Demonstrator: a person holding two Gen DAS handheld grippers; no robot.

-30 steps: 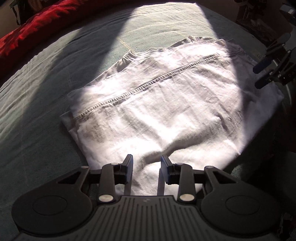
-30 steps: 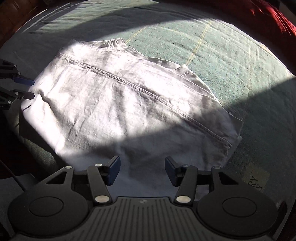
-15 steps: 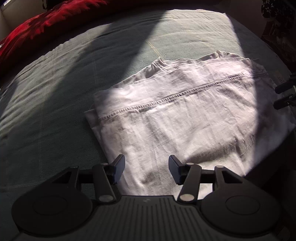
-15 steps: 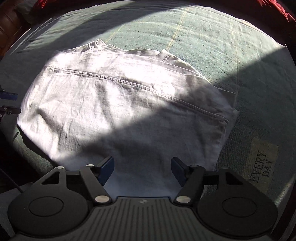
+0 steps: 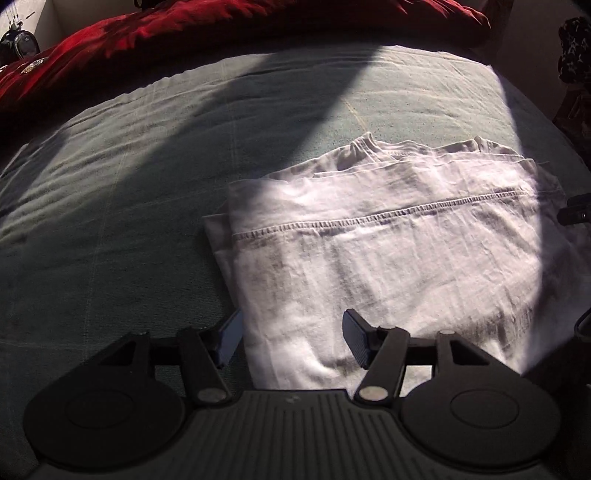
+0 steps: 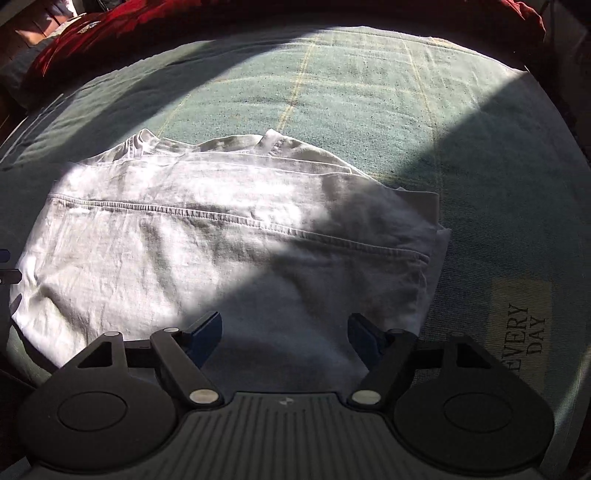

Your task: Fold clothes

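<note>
Left claw point(image 5: 291, 339): spread, its jaws have just been opening; nothing pinched, the 2 blue pads stand apart above the near left corner of the shirt, one over the bedcover and one over the cloth.
Right claw point(image 6: 286, 338): spread wide, its jaws have just been opening; nothing between the pads, which hang over the shaded near edge of the shirt.
Shirt point(image 5: 388, 258): white, folded over on itself into a broad flat block, lying on the bedcover; a stitched hem runs across the top layer from side to side, and the neck band shows at the far edge.
Shirt, right view point(image 6: 192, 251): same folded block, with a lower layer sticking out a little at the right end.
Bedcover point(image 5: 129, 221): green with thin pale lines, wrinkled, crossed by a bright patch of sun and dark bands of shadow.
Label point(image 6: 524, 332): pale patch on the bedcover just right of the shirt, printed EVERY DAY.
Red blanket point(image 5: 184, 33): bunched along the far edge of the bed, well apart from the shirt.
Each claw in the other's view: only dark tips at the frame edge, too little to read.
</note>
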